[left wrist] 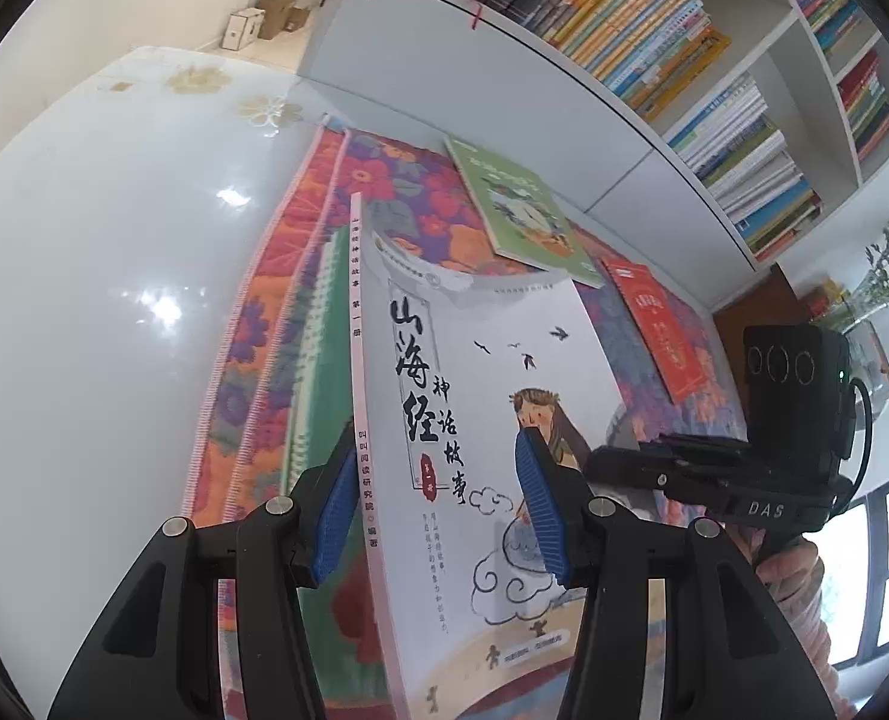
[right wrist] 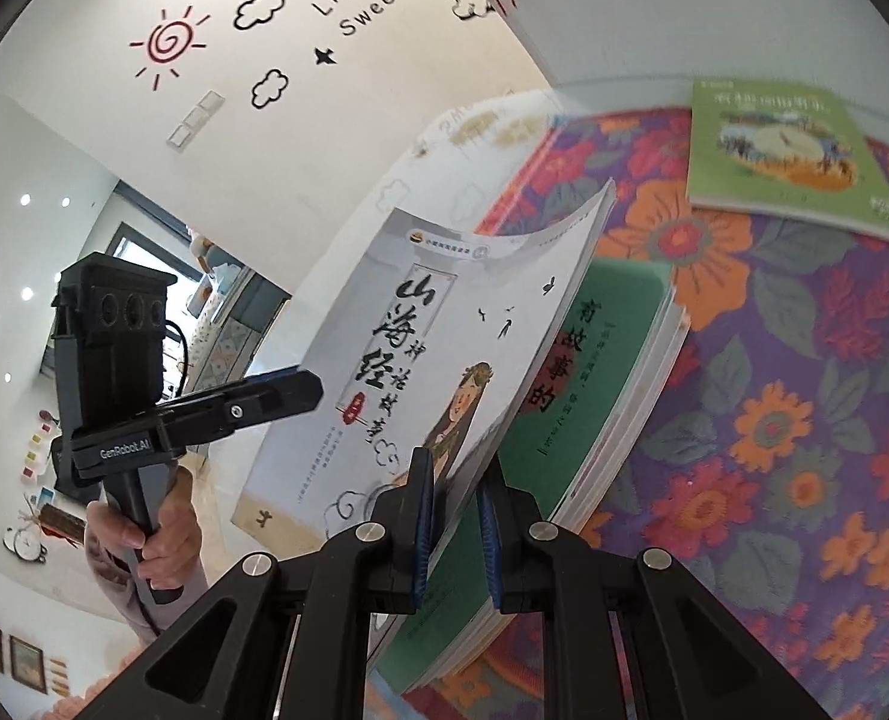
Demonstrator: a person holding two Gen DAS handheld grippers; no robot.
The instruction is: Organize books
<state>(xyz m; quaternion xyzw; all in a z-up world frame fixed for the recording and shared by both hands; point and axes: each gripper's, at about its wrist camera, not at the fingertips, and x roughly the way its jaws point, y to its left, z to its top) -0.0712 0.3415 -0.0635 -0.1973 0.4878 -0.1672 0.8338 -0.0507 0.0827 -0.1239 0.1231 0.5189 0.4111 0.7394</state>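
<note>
Two claws on one book. My right claw [right wrist: 451, 531] pinches the white paperback [right wrist: 444, 330] at its fore-edge, pads pressed nearly together on the thin block of cover and pages. My left claw [left wrist: 438, 510] stands partly spread around the same book's spine side: one blue pad [left wrist: 333, 519] lies against the pink spine, the other over the front cover; whether both pads press I cannot tell from this view. The book is off the surface, tilted on edge, its long axis running away from me, title end farthest, cover facing my right side. Its top corner curls over. Directly under it lies a stack headed by a green book [right wrist: 570, 396], lengthwise the same way, resting on the flowered cloth [right wrist: 804, 390]. Farther off on the cloth, a light-green book [left wrist: 522, 210] lies flat, and a red book [left wrist: 660, 330] just beside it. White shelves packed with books [left wrist: 654, 42] stand behind.
</note>
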